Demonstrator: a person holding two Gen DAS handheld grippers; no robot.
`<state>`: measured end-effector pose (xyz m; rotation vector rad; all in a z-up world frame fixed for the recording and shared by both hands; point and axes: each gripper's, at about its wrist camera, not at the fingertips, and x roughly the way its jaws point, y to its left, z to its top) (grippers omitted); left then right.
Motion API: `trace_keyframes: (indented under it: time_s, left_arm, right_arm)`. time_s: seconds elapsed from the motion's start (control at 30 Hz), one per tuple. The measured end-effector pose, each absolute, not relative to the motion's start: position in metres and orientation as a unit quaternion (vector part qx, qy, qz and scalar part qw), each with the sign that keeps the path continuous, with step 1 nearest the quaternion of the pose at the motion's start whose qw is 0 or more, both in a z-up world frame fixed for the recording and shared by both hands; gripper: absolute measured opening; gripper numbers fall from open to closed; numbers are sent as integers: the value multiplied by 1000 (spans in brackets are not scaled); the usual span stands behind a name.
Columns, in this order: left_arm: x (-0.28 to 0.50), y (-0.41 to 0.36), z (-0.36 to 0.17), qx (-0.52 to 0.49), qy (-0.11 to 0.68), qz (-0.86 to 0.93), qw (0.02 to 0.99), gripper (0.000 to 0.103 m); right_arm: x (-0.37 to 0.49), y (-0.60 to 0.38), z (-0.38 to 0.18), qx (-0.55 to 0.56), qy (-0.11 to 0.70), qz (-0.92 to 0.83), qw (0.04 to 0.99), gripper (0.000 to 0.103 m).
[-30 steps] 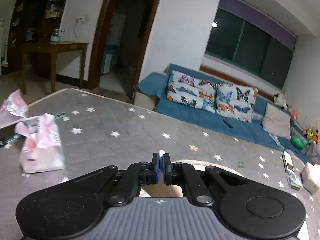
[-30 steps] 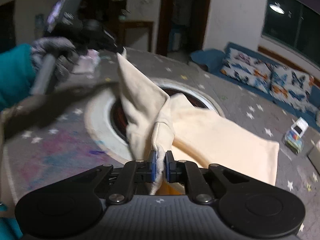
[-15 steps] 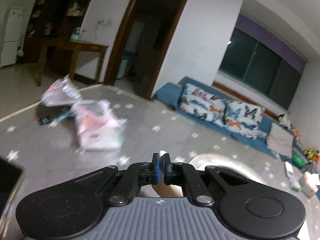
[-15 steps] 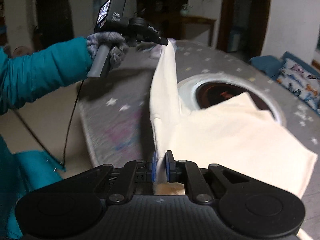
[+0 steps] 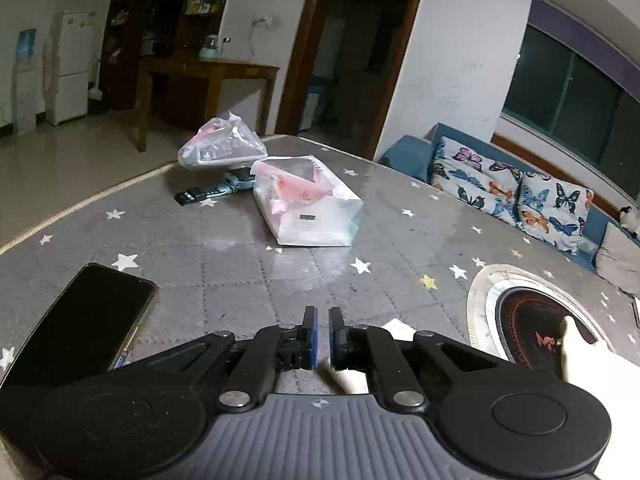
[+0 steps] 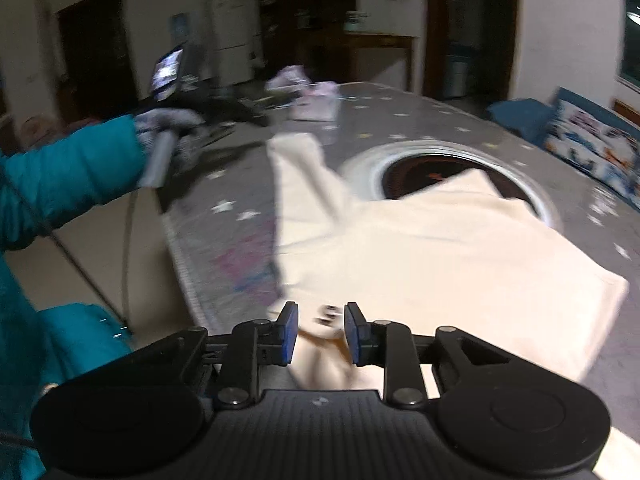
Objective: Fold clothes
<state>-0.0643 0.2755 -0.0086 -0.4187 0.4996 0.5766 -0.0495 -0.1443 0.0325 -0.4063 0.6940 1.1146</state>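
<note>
One cream garment (image 6: 420,248) is lying on the table (image 5: 240,272) beside two plastic bags (image 5: 308,208), right gripper (image 6: 321,334) opening over it, left gripper (image 5: 322,338) releasing, nothing gripped.

- A large table covered by a grey quilted cloth printed with white and yellow stars (image 5: 248,280) carries everything.
- A round burner with a pale metal ring and dark glass centre (image 5: 520,312) is set into the tabletop.
- A cream-coloured cloth garment (image 6: 440,248) lies spread on the table, its far edge overlapping the burner ring.
- A black smartphone with a dark screen (image 5: 80,320) lies flat near the table's edge.
- A clear plastic bag with pink contents (image 5: 308,208) sits farther back.
- A second crumpled clear plastic bag (image 5: 222,148) lies behind it.
- A dark, bluish remote-like object (image 5: 216,190) lies between the two bags.
</note>
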Motion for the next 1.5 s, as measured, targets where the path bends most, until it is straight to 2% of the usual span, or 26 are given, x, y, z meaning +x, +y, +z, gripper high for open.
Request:
trace_keyframes:
  time_s: [0.23,0.3,0.7,1.0,1.5]
  left_arm:
    - [-36,226,11,-192,249,173,933,7]
    - [-20,205,9,-190,263,131,937,7]
    - [103,101,-13,-157,316,-13,935,7]
    - [173,84,-39,-128,352,12,927,6]
    - [176,117,-41,-149,338,90,925,7]
  right_arm:
    - [-15,-191,21,-145,343,407,834,29]
    - [-7,-205,17,-133,348,379,847,32]
    - [18,-270,5,-65,363,258,893,32]
    - [35,-310,-3,-36,369,179,911,32]
    - [50,-337,-18,-30,376,120,918,33]
